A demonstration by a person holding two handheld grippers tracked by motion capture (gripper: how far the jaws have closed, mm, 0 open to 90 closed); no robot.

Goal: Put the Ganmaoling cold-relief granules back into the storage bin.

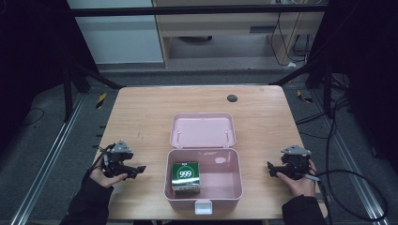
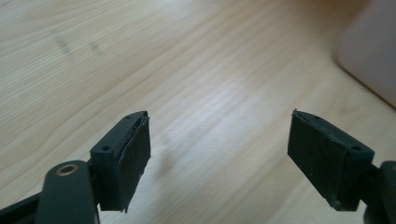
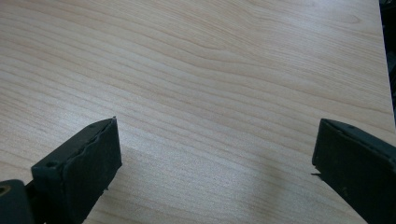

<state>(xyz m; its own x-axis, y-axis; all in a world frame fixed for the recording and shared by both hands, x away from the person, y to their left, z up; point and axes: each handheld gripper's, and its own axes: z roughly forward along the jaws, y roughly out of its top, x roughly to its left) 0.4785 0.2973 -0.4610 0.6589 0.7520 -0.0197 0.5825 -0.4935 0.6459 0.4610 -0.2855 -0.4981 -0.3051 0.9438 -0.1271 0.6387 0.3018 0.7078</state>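
A pink box (image 1: 234, 185) stands open at the table's front middle, its lid (image 1: 202, 130) laid back flat behind it. A green carton marked 999 (image 1: 185, 176) stands inside the box at its left. My left gripper (image 1: 139, 169) rests low on the table left of the box, pointing toward it. Its jaws stand apart over bare wood in the left gripper view (image 2: 219, 158), with the pink box's corner (image 2: 373, 51) at upper right. Right of the box, my right gripper (image 1: 269, 169) is open, jaws wide over bare wood (image 3: 215, 163).
The wooden table (image 1: 141, 117) has a dark round cap (image 1: 232, 98) near its far edge. Cables (image 1: 356, 187) trail off the right side to the floor. Dark frame legs stand at both far corners.
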